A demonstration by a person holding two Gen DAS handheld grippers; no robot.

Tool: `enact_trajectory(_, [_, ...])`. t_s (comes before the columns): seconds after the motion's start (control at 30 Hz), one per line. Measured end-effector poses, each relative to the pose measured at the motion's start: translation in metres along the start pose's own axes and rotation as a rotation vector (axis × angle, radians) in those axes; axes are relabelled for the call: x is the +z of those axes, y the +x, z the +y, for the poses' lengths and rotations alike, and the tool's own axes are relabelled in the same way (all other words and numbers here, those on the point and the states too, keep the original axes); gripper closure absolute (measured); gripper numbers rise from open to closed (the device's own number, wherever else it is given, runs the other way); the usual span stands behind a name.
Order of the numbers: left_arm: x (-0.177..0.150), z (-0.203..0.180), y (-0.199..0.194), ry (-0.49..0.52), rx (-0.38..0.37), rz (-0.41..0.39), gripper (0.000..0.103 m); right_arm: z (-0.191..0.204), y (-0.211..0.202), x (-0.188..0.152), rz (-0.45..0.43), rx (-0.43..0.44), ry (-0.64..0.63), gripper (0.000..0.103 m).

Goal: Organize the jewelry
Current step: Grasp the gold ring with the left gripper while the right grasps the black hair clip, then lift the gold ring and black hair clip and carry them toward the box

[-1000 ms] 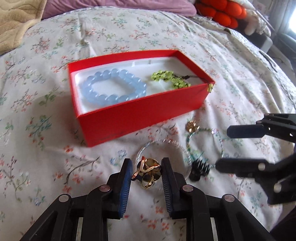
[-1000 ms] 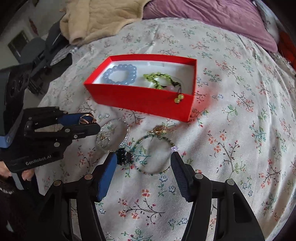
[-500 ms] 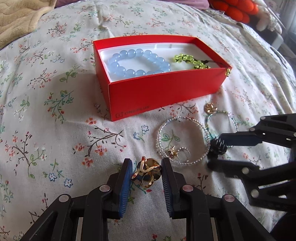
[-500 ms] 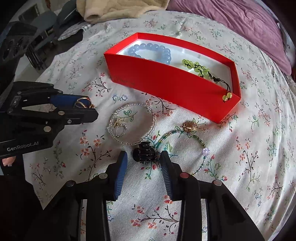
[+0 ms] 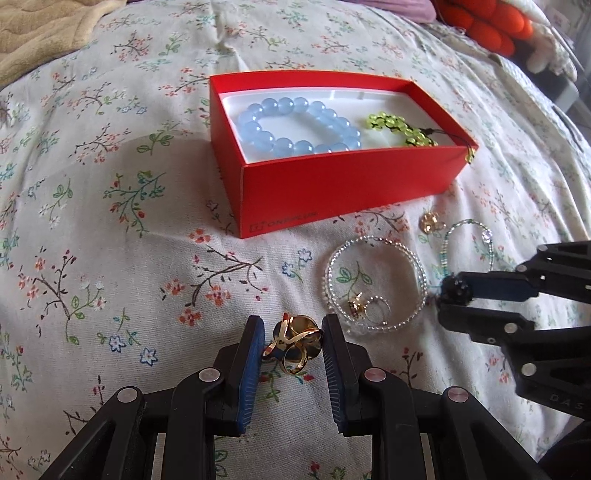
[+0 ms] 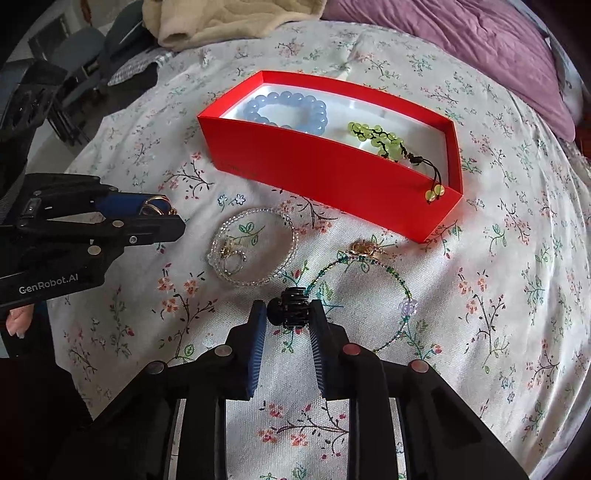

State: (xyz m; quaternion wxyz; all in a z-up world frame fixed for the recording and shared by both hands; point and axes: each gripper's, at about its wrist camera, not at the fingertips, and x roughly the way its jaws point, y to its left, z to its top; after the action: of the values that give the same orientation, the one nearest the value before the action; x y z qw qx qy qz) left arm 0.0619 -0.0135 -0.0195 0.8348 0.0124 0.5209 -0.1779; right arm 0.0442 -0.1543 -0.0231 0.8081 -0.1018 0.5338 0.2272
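Note:
My left gripper [image 5: 293, 341] is shut on a gold ring [image 5: 293, 343] and holds it above the floral bedspread, in front of the red box [image 5: 347, 184]. The box holds a blue bead bracelet [image 5: 299, 127] and a green bead bracelet [image 5: 400, 129]. My right gripper [image 6: 287, 317] is shut on a small black hair claw [image 6: 290, 312], just right of a clear bead bracelet [image 6: 255, 256] with a small ring inside it. A green bead necklace [image 6: 369, 280] with a gold charm [image 6: 364, 248] lies by the right gripper. The right gripper also shows in the left wrist view [image 5: 452, 299].
The floral bedspread [image 5: 110, 258] covers the bed. A beige blanket [image 6: 229, 18] and a purple pillow [image 6: 480, 44] lie at the far side. Orange cushions [image 5: 487, 22] are at the far right. Dark chairs [image 6: 74, 62] stand off the bed's left edge.
My right gripper has closed on the black hair claw. My left gripper, still holding the gold ring, has drawn back and left from the box.

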Motion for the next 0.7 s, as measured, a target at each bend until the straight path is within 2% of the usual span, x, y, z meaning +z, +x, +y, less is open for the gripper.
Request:
enact_trajectory(0.3, [0.005,0.003,-0.012,-0.046,0.004,-0.018,0.077,-0.008,-0.028,-0.002,-0.060,0.043,0.042,0.078])
enact_trajectory(0.4, [0.008,0.001,-0.018,-0.043,-0.001,-0.038,0.077,-0.011,-0.035,-0.002,-0.067,0.083,0.066,0.078])
enact_trajectory(0.57, [0.008,-0.003,-0.015,-0.036,-0.006,-0.029,0.077,-0.012,-0.023,-0.005,-0.007,0.098,0.072,0.077])
enact_trajectory(0.7, [0.003,-0.005,-0.009,-0.021,0.002,-0.006,0.077,-0.009,-0.010,-0.011,0.044,0.070,0.023,0.076])
